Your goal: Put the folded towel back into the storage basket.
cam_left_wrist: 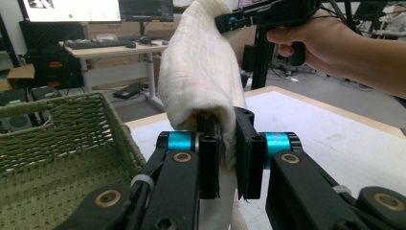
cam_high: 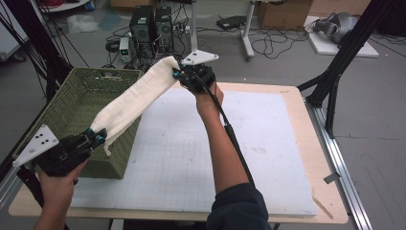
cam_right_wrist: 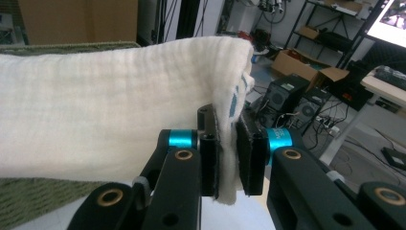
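A cream white cloth (cam_high: 136, 96) hangs stretched in the air between my two grippers, above the green woven basket (cam_high: 79, 91) and the left part of the table. My left gripper (cam_high: 95, 136) is shut on the cloth's near end, low at the left by the basket's front corner. In the left gripper view the cloth (cam_left_wrist: 201, 72) rises from between the jaws of the left gripper (cam_left_wrist: 229, 158) toward the other hand. My right gripper (cam_high: 178, 73) is shut on the far end, raised over the table's back edge. The cloth (cam_right_wrist: 110, 110) folds over the right gripper (cam_right_wrist: 230, 160).
A white gridded mat (cam_high: 215, 148) covers the wooden table (cam_high: 297, 103). The basket stands at the table's left side. Black frame legs (cam_high: 335, 62) rise at the right, and computers (cam_high: 151, 26) and cables lie on the floor behind.
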{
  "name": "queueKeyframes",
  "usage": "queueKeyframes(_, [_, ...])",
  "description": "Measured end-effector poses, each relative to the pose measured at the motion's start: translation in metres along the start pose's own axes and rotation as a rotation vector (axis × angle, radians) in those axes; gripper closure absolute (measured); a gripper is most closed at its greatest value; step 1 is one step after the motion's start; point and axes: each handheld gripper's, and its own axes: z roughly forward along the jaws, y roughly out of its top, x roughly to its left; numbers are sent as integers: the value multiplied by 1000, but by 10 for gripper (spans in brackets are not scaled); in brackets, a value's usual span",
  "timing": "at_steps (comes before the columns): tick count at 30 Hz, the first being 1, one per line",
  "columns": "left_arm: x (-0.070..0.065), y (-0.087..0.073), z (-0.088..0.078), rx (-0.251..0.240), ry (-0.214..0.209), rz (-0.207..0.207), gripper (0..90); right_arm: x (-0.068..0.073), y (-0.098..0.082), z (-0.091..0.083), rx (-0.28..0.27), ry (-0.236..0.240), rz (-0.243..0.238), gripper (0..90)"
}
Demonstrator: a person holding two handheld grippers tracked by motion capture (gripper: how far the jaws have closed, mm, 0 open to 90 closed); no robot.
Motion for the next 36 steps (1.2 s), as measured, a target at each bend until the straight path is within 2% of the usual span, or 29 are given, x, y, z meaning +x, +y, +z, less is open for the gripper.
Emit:
queueKeyframes(6, [7,1,-9,-23,30,-27,814,7,14,22,0,15,-6,816])
queueKeyframes(8, [9,1,-11,-25,35,-29,815,10,18,31,-3,20,-4,816])
queueKeyframes(11, [13,-1,-16,-10,64,-16,814,16,27,46,9,27,-8,816])
queueKeyframes(14, [16,-3,-20,-15,82,-29,814,22,36,62,19,36,-24,815])
queueKeyframes(15, [16,-3,-20,-15,82,-29,814,22,36,62,19,36,-24,815])
queueKeyframes(16, [18,-4,-24,-17,96,-35,814,27,43,71,24,41,-31,815])
queueKeyframes(21, [22,-5,-30,-12,125,-36,814,40,55,94,36,58,-34,815])
queueKeyframes(25, [30,-9,-39,-21,153,-78,814,53,66,109,41,54,-55,815])
queueKeyframes(28, [32,-11,-40,-13,166,-88,814,61,70,119,38,53,-75,816])
queueKeyframes(31, [35,-13,-42,-10,177,-97,814,66,71,128,44,56,-61,815])
queueKeyframes(36, [37,-16,-43,9,201,-95,813,73,70,142,45,62,-69,815])
